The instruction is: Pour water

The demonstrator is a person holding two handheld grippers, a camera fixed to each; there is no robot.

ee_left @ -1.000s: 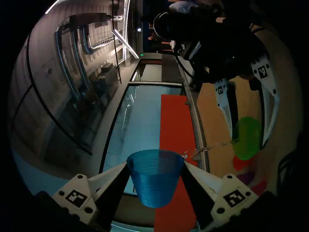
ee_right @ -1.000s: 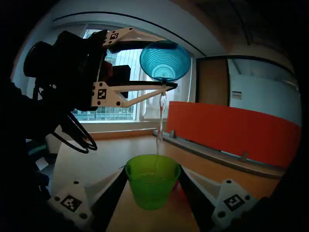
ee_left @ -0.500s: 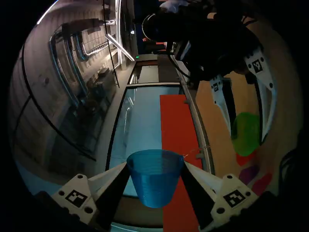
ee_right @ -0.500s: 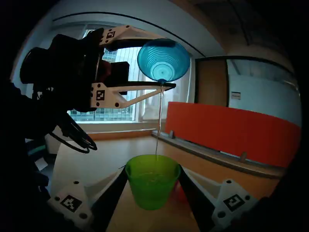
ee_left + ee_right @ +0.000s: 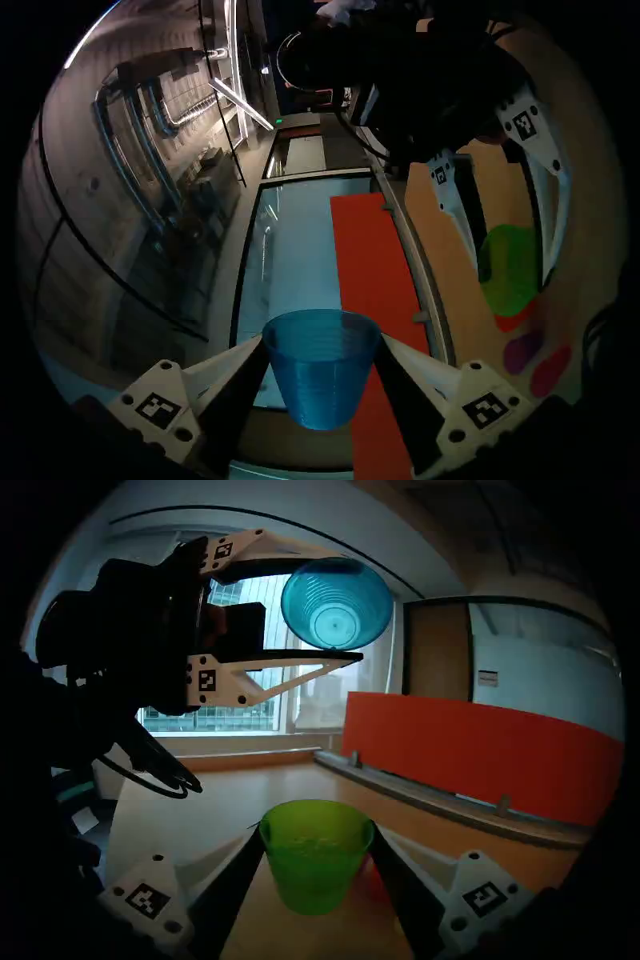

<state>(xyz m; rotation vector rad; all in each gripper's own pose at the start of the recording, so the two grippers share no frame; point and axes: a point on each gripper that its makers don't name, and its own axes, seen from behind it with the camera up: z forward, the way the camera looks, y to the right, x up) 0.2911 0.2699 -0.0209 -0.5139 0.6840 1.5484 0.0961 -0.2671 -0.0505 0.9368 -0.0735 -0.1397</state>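
In the right gripper view, the right gripper [image 5: 316, 832] has its jaws clenched on a green cup [image 5: 316, 860], 1 finger pressing each side of the wall. The cup stands upright just above the wooden desk [image 5: 232, 800]. A rippled water surface shows through its wall a little below the rim. A red spot [image 5: 370, 878] lies on the desk just behind it.

Higher up and farther off, the left gripper [image 5: 352, 606] has its jaws clenched on a blue cup [image 5: 336, 604]. This cup is tipped onto its side above the green cup, with its mouth towards the camera, so its ribbed inner wall and round bottom are in sight. I cannot tell whether any water is left in it.

In the left gripper view, the blue cup sits between the 2 near fingers, and the green cup is farther away over the desk, with a purple spot [image 5: 522, 350] close by.

Behind the desk run an orange partition [image 5: 480, 752] and a window [image 5: 240, 712].
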